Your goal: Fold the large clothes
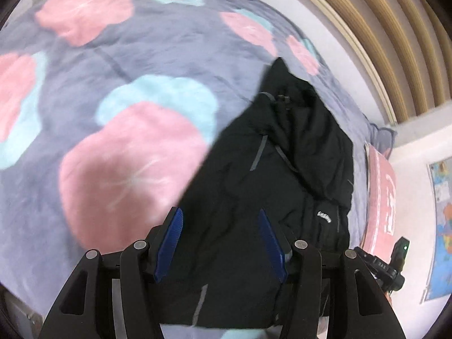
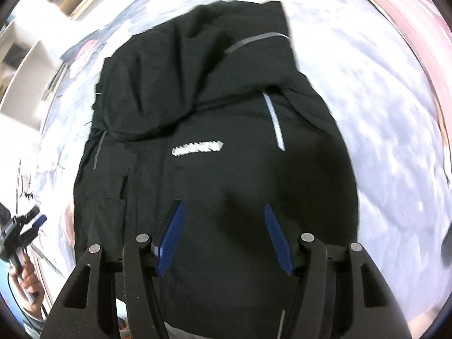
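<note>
A black jacket with grey reflective strips and a white chest logo lies on the bed, its hood lying over the upper body. My left gripper hangs above the jacket's near left part. Its blue pads stand apart with only flat cloth showing in the gap. My right gripper hovers over the jacket's lower middle, also open, with nothing pinched. The left gripper shows small at the left edge of the right wrist view, held by a hand.
The grey bedspread with pink and aqua blotches stretches far to the left of the jacket. A slatted wooden panel stands at the bed's far side. A pink cushion and a wall map are at the right.
</note>
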Available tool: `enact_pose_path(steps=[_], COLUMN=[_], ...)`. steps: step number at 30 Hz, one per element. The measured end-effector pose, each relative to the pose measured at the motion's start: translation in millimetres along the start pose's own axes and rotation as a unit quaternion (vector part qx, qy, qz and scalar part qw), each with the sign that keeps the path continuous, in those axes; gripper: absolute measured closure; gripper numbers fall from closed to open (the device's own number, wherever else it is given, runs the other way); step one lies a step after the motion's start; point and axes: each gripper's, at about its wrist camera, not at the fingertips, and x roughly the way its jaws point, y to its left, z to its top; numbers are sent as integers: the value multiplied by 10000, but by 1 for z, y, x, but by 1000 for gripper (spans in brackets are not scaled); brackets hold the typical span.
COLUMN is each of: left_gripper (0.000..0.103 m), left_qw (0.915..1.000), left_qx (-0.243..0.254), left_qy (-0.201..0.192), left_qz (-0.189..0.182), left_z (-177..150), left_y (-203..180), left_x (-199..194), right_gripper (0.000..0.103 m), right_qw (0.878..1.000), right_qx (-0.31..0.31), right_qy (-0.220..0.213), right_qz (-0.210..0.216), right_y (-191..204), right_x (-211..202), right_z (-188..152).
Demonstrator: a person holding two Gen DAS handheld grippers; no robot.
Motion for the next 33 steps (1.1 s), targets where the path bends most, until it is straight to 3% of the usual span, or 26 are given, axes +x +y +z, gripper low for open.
enact_pose_path(steps=[4, 10, 17, 21, 26, 29, 33], left_gripper=[46, 46, 46, 46, 46, 46, 46], left_qw=[9986, 9941, 9912, 9911, 9862, 9784, 9840], left_qx=[-296, -365, -464, -499, -100, 29, -1], left_qy=[445, 1008, 1233, 1222, 1137, 1131, 1226], left_qz=[-25, -152, 122, -172, -1202, -1729, -1295], left_z=[-12, -40, -63, -70, -75, -77, -79], left_y=[34, 53, 64, 61, 34, 22, 23], left_x=[10, 43, 74, 77, 58, 53, 70], right_gripper=[41, 41, 41, 41, 41, 41, 41], right_qw=[9994, 9976, 9968, 9966, 9965, 9956, 9937], right_qx=[326, 614, 648, 624, 585, 636, 842], right_qy=[95, 231, 277, 292, 177, 154, 261], right_qz=[-66, -240, -388, -462, -569, -671, -691], right_y=[-18, -38, -53, -56, -66, -78, -99], right_x=[5, 10, 3, -1, -16, -22, -21], right_z=[-20, -46, -61, -66, -71, -75, -84])
